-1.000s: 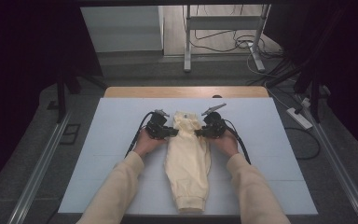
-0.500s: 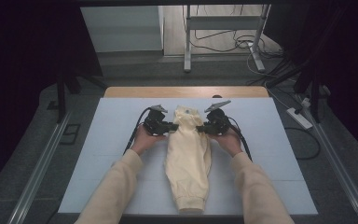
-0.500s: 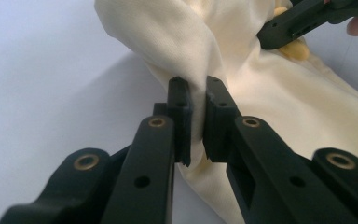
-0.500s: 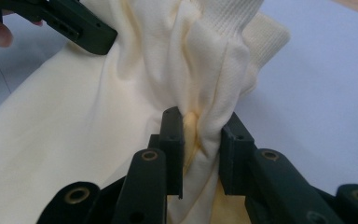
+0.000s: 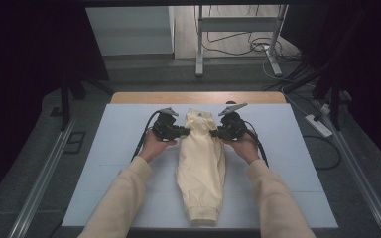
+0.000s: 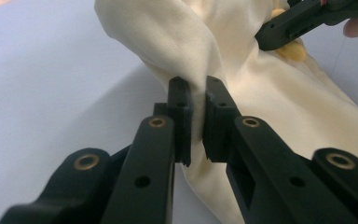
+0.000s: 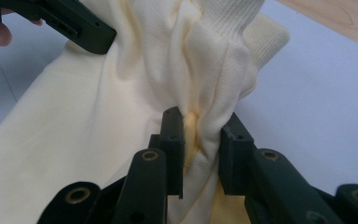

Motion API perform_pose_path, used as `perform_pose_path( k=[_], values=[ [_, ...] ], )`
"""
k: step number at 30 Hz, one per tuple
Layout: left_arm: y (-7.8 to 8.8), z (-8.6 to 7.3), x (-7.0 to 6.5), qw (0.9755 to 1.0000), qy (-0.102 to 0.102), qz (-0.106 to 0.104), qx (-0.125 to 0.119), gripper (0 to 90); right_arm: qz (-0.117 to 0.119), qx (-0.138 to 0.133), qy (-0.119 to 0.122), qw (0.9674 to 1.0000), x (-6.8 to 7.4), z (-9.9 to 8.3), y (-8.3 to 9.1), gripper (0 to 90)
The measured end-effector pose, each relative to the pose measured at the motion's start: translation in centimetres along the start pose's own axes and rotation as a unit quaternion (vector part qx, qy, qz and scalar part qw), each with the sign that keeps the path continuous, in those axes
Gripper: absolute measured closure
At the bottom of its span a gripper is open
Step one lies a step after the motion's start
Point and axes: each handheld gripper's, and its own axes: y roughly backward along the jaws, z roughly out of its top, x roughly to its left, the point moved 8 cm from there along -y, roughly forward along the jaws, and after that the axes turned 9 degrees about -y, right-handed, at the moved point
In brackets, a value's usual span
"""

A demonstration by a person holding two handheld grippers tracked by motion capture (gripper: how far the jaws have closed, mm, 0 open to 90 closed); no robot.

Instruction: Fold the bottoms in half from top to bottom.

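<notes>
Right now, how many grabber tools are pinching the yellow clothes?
2. The left gripper pinches the left side of the cream-yellow garment near its far end, and the right gripper pinches the right side, opposite it.

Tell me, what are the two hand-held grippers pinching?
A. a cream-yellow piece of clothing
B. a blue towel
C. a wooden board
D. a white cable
A: the left hand-held gripper and the right hand-held gripper each have cream-yellow fabric bunched between their black jaws, at the far end of the cream-yellow piece of clothing lying on the table.
</notes>
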Motion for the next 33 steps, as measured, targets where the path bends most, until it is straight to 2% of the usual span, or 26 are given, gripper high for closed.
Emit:
perform_pose_path(
  k=[3, 10, 16, 19, 26, 29, 33],
  values=[
    [0.5, 0.6, 0.2, 1.0000, -0.001, 0.000, -0.008, 82.8, -0.002, -0.004, 0.004, 1.0000, 0.1, 0.4, 0.3, 74.5],
    [2.2, 2.5, 0.3, 0.9995, -0.011, 0.012, -0.026, 82.9, -0.014, -0.037, 0.018, 0.9991, 0.3, 2.8, 1.9, 74.7],
    [2.0, 2.1, 0.2, 0.9997, -0.013, 0.010, -0.017, 82.9, -0.016, -0.029, 0.019, 0.9993, 0.5, 2.5, 1.8, 74.7],
    [2.2, 2.4, 0.3, 0.9996, -0.012, 0.014, -0.023, 82.9, -0.020, -0.030, 0.022, 0.9991, 0.4, 2.6, 1.7, 74.8],
    [4.2, 4.6, 0.8, 0.9985, -0.021, 0.029, -0.042, 83.0, -0.032, -0.062, 0.033, 0.9970, 0.7, 5.2, 3.4, 74.9],
    [4.1, 4.4, 0.7, 0.9987, -0.023, 0.027, -0.035, 83.0, -0.034, -0.061, 0.038, 0.9968, 0.8, 5.3, 3.3, 74.8],
    [3.7, 4.0, 0.6, 0.9990, -0.021, 0.027, -0.029, 83.0, -0.033, -0.054, 0.032, 0.9975, 0.8, 4.7, 2.8, 74.8]
  ],
)
